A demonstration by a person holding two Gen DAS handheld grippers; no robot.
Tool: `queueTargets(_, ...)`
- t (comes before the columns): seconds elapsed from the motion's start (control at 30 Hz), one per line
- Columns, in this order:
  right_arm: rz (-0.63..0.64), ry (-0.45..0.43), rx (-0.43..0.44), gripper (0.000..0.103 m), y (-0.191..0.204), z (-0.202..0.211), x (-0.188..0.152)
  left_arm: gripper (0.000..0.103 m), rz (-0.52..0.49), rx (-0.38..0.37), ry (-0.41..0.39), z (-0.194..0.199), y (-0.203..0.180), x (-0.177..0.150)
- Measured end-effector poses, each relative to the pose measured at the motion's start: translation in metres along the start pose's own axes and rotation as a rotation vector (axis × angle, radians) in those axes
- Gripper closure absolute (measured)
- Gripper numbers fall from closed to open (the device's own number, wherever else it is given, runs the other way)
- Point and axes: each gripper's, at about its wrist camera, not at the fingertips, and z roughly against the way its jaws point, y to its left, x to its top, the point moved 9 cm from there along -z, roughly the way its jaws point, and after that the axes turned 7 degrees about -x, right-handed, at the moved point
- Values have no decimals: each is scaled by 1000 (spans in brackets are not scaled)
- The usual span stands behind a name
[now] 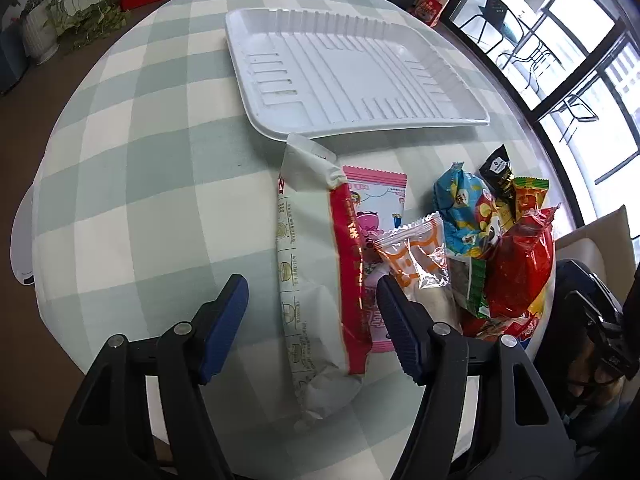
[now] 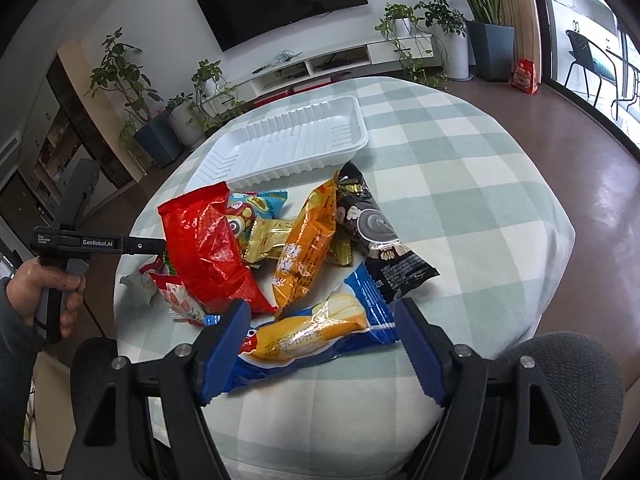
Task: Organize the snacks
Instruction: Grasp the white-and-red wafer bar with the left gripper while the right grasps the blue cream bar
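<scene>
My left gripper [image 1: 310, 284] hangs open over a long white-and-red packet [image 1: 304, 260], which lies on the checked tablecloth between its blue fingers; the left pad stands clear of it. Beside it lie a pink packet [image 1: 376, 200] and a clear packet with orange print [image 1: 416, 256]. My right gripper [image 2: 322, 304] is shut on a blue packet with a yellow cake [image 2: 320, 332] at the table's near edge. Behind that lies a heap: a red bag [image 2: 204, 240], an orange packet [image 2: 308, 248], a black packet [image 2: 376, 232]. The white ribbed tray [image 2: 280, 148] beyond holds nothing.
A hand [image 2: 52, 292] holds the left gripper's handle at the left of the right wrist view. A grey chair back [image 2: 560, 368] stands against the table's near edge. Potted plants and a TV shelf line the far wall; windows run along the right.
</scene>
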Motion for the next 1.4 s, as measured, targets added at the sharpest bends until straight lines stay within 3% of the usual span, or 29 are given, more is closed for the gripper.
queueTargets(0.1, -1, -2, 1, 25, -1, -1, 1, 39, -3, 47, 30, -5, 3, -5)
queueTargets(0.23, 2, -1, 6, 25, 0, -2, 0, 39, -10, 51, 55, -10, 4, -14)
queueTargets(0.3, -1, 4, 8, 25, -1, -4, 0, 45, -15, 44, 63, -11, 4, -16)
queueTargets(0.37, -1, 6, 9, 25, -1, -5, -1, 64, -12, 20, 73, -14, 1, -19)
queueTargets(0.57, 1, 10, 19, 25, 1, -6, -1, 68, -12, -3, 97, -20, 3, -24)
queueTargets(0.77, 5, 6, 17, 25, 2, -5, -1, 70, -121, 120, 127, -20, -2, -41)
queueTargets(0.9, 8, 9, 16, 25, 5, -6, -2, 73, -106, 123, 98, -19, -1, -41)
queueTargets(0.93, 14, 11, 16, 25, 6, -6, -3, 78, -135, 158, 94, -19, -1, -42)
queueTargets(1.1, 41, -7, -6, 32, 7, -1, -1, 80, -215, 208, 68, -17, -6, -52)
queueTargets(1.27, 42, -2, -7, 39, 3, 2, -2, 81, -153, 166, -8, 5, 3, -62)
queueTargets(1.4, -12, 75, 44, 39, 0, -4, -17, 81, -73, 101, -75, 25, 10, -71)
